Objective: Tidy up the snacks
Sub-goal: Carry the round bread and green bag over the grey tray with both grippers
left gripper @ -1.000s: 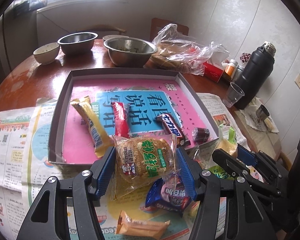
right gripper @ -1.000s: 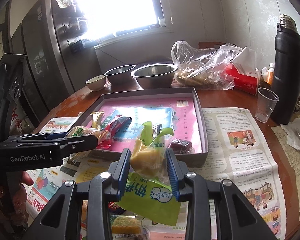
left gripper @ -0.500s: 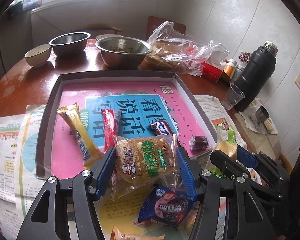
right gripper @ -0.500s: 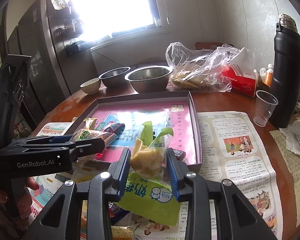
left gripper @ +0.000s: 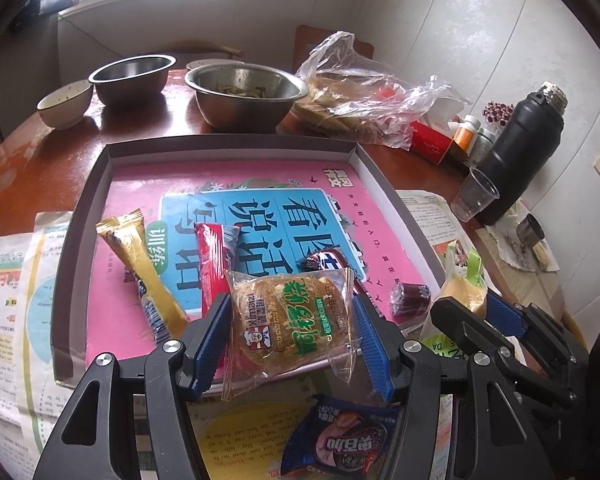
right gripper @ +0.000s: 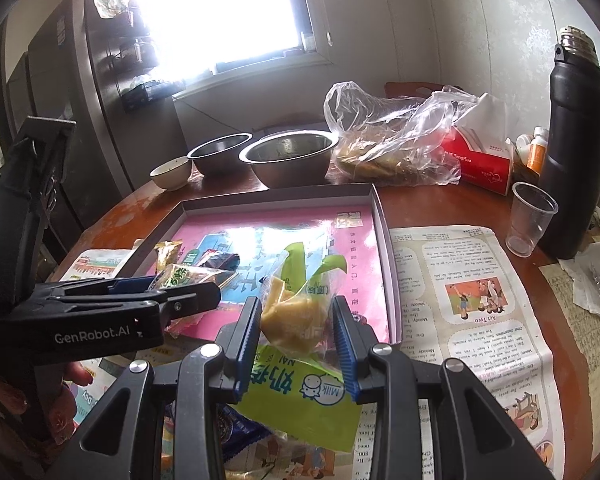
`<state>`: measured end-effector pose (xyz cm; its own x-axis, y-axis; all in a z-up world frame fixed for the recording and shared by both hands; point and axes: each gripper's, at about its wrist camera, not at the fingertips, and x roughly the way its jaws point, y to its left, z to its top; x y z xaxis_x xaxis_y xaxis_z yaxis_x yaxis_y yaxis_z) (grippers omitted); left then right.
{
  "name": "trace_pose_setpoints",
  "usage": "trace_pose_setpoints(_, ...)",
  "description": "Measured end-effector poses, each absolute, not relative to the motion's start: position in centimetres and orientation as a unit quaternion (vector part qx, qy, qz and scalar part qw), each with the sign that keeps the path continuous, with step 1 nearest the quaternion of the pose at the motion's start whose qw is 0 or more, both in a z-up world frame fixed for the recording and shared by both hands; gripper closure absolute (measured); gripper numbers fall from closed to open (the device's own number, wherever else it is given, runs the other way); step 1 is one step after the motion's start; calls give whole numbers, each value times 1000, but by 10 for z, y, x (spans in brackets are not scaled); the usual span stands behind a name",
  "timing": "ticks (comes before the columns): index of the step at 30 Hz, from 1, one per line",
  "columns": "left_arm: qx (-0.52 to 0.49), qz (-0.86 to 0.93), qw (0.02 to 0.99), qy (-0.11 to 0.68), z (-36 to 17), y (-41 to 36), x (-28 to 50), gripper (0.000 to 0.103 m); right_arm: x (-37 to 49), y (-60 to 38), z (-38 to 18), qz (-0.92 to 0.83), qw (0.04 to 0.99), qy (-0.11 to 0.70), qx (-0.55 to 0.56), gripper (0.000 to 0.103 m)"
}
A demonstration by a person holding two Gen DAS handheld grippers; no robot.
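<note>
My left gripper [left gripper: 289,302] is shut on a clear-wrapped round pastry packet [left gripper: 292,320] with green characters, held over the near edge of the grey tray [left gripper: 228,146] with a pink liner. In the tray lie a gold bar [left gripper: 140,264], a red bar [left gripper: 212,256], a dark chocolate bar [left gripper: 326,260] and a small purple candy [left gripper: 410,298]. My right gripper [right gripper: 296,303] is shut on a yellow and green milk-snack packet [right gripper: 292,316] at the tray's [right gripper: 384,240] near right corner. A blue cookie packet [left gripper: 340,436] lies on the newspaper below.
Two steel bowls [left gripper: 244,92], a small ceramic bowl [left gripper: 64,104] and a clear plastic bag of food [left gripper: 360,100] stand behind the tray. A black flask [right gripper: 576,152], a plastic cup [right gripper: 530,216] and a red tissue box [right gripper: 480,160] are at the right. Newspaper [right gripper: 472,292] covers the near table.
Both grippers have moved forward with their packets, from over the newspaper to over the tray's near edge. The grips have not changed.
</note>
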<state>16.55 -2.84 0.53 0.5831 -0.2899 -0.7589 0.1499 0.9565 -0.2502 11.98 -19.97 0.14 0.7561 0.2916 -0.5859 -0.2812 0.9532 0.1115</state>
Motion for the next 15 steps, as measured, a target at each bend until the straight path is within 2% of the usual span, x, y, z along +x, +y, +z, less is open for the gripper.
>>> trace_pose_setpoints(15, -76, -135, 875, 458, -11, -36, 188, 40, 144, -201, 2, 138, 937, 320, 9, 67)
